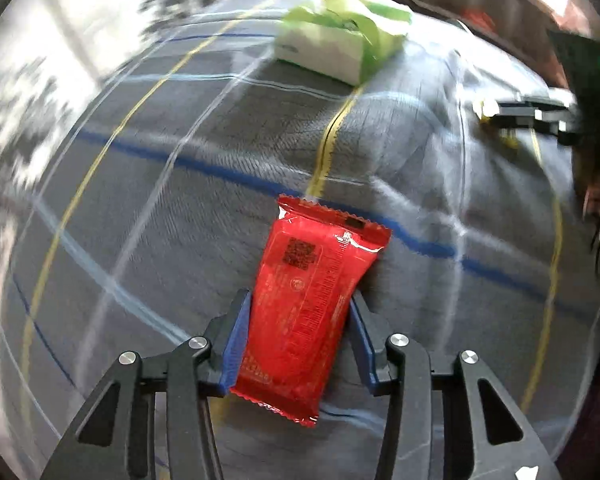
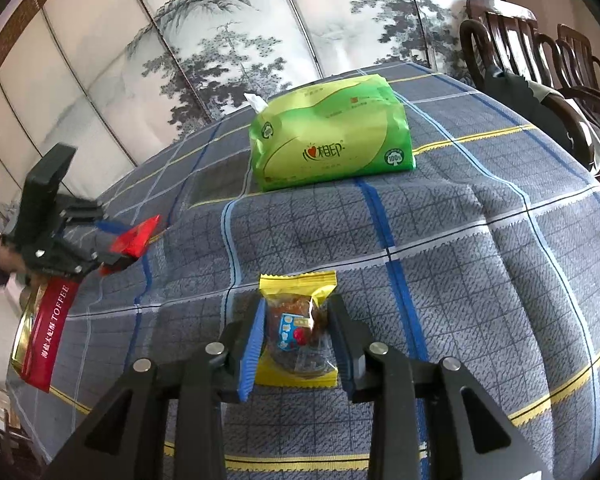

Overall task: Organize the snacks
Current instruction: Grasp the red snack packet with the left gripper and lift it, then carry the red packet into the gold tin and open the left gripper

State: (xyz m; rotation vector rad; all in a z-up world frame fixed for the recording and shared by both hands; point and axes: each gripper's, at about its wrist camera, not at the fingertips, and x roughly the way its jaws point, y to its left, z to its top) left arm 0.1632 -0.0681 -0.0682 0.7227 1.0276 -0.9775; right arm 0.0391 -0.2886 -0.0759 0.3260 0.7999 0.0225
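While left gripper (image 1: 300, 336) clamps red packet (image 1: 312, 292).

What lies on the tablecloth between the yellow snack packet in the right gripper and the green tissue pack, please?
Nothing: in the right wrist view, only bare checked tablecloth separates the yellow snack packet from the green tissue pack.

Left tongs (image 1: 300, 316) clamp a red snack packet (image 1: 312, 304) above the checked cloth (image 1: 180, 220)

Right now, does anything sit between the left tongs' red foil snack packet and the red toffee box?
Nothing visible does. The left tongs hold the red foil snack packet just above the red toffee box, with only bare checked tablecloth nearby.
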